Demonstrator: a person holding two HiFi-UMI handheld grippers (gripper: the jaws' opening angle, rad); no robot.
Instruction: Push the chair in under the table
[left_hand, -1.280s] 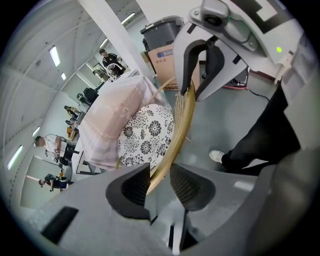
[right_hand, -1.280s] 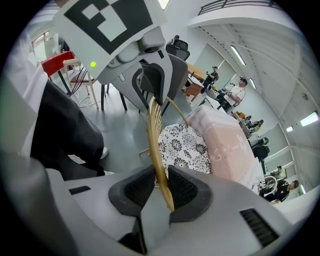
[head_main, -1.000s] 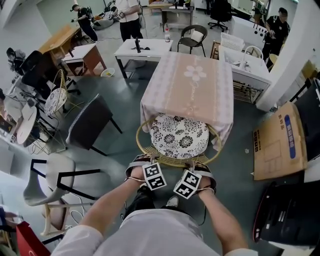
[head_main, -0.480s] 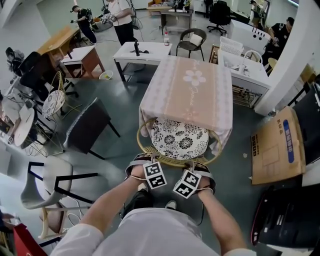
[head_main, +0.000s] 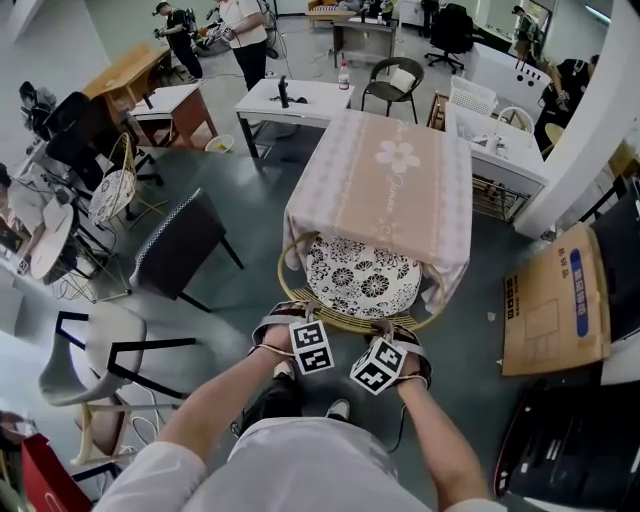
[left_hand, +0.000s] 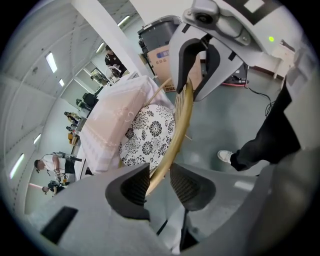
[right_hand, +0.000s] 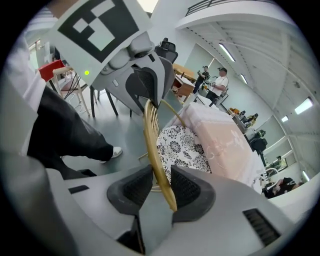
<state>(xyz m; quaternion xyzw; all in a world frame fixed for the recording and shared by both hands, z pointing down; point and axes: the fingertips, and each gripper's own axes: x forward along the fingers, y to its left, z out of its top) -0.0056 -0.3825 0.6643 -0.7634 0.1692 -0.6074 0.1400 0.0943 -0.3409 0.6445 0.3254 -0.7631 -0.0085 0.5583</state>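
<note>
Together on chair rim (head_main: 345, 325): both grippers (left_hand: 159, 180) (right_hand: 161, 187)

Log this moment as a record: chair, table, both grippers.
chair: floral cushion; seat partly under the table, back rim outside
table: draped in a pink cloth
left gripper: jaws shut on the chair's back rim
right gripper: jaws shut on the same rim
task: chair not fully in
</note>
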